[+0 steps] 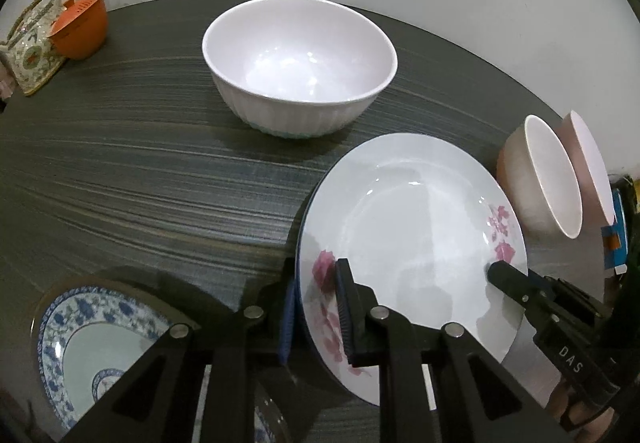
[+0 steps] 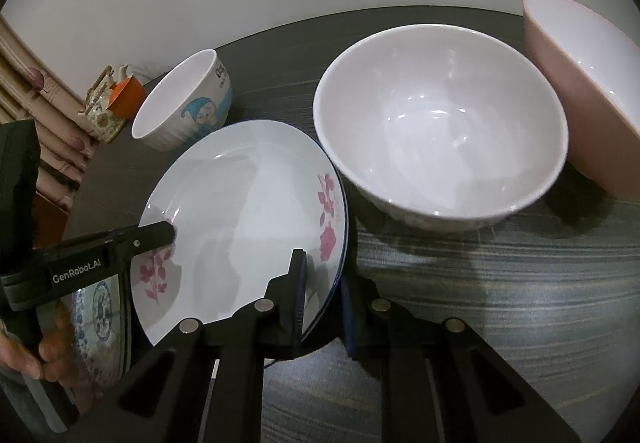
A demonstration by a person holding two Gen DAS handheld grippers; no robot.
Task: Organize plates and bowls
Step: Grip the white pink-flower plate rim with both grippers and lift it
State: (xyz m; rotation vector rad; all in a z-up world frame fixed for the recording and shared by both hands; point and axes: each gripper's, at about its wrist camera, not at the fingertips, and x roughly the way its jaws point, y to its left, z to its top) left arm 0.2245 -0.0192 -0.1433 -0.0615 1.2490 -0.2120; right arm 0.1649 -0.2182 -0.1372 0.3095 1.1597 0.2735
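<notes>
Left wrist view first: we are working over a dark striped table (image 1: 140,171), where a big white bowl (image 1: 300,67) is standing at the far side and two pink bowls (image 1: 540,179) are leaning together at the right. Nearer us, we are holding a white plate with pink flowers (image 1: 408,243) by two edges, the left gripper (image 1: 316,303) closing narrowly over its near rim. Right wrist view: the right gripper (image 2: 324,291) is pinching the opposite rim, a blue-patterned plate (image 2: 96,315) is lying beneath, and a small cartoon bowl (image 2: 184,103) is standing behind.

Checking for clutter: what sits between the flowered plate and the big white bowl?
Nothing: only bare table separates the flowered plate from the big white bowl in the left wrist view.
</notes>
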